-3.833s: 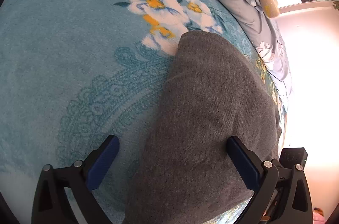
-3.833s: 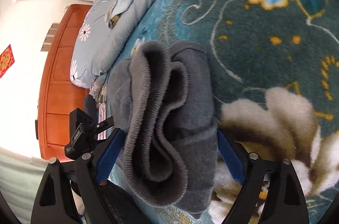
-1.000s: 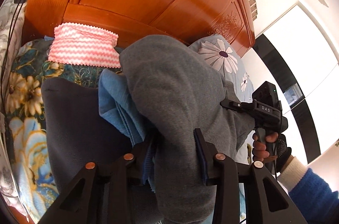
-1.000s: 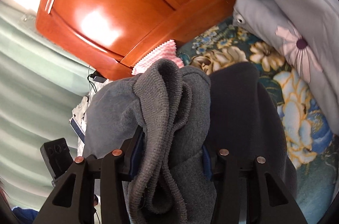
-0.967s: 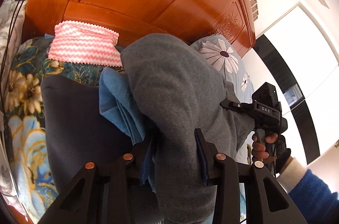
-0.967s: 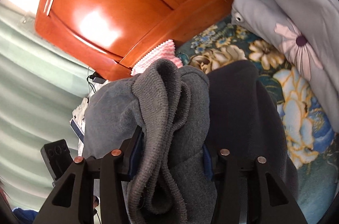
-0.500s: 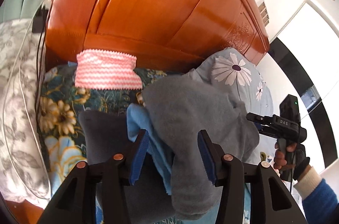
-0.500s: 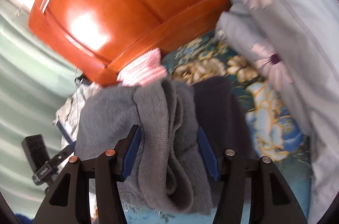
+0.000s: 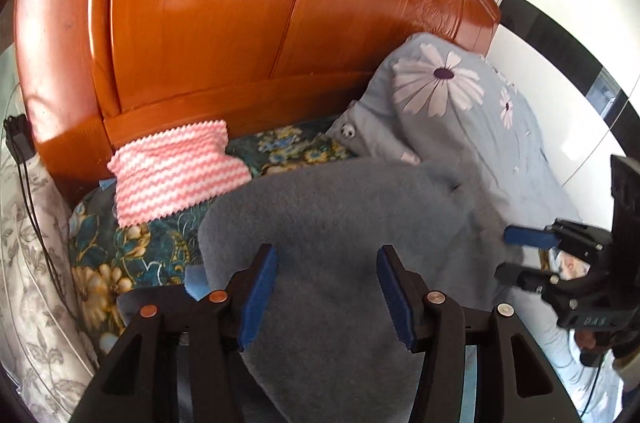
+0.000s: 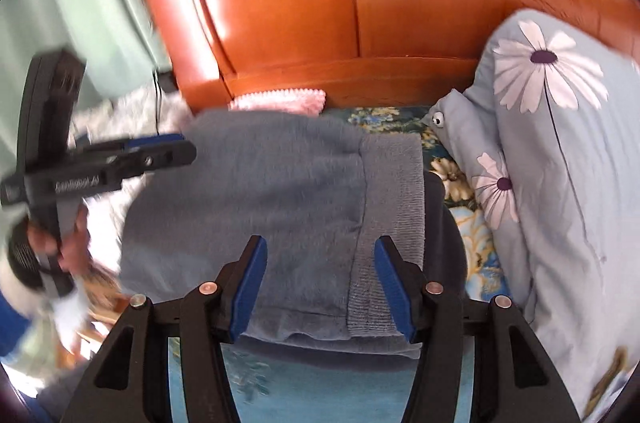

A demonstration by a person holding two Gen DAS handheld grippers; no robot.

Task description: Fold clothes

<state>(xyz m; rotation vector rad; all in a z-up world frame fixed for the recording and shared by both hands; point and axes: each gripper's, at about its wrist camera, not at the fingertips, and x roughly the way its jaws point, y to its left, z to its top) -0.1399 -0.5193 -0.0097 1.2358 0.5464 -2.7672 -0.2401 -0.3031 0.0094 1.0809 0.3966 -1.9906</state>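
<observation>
A folded grey garment lies on a pile near the headboard, with a blue garment and a dark one under it. In the right wrist view the grey garment shows its ribbed hem on the right, over the dark garment. My left gripper hovers open above the grey cloth, its pads clear of it. My right gripper is also open above the hem, holding nothing. Each gripper shows in the other's view: the right gripper, the left gripper.
An orange wooden headboard stands just behind the pile. A pink and white zigzag cloth leans at its foot. A light blue daisy pillow lies to the right. A floral blanket covers the bed, and a black cable hangs at the left.
Both grippers were shut on the bunched grey garment. They have let go of it and drawn back and up, and the garment now lies flat on the pile.
</observation>
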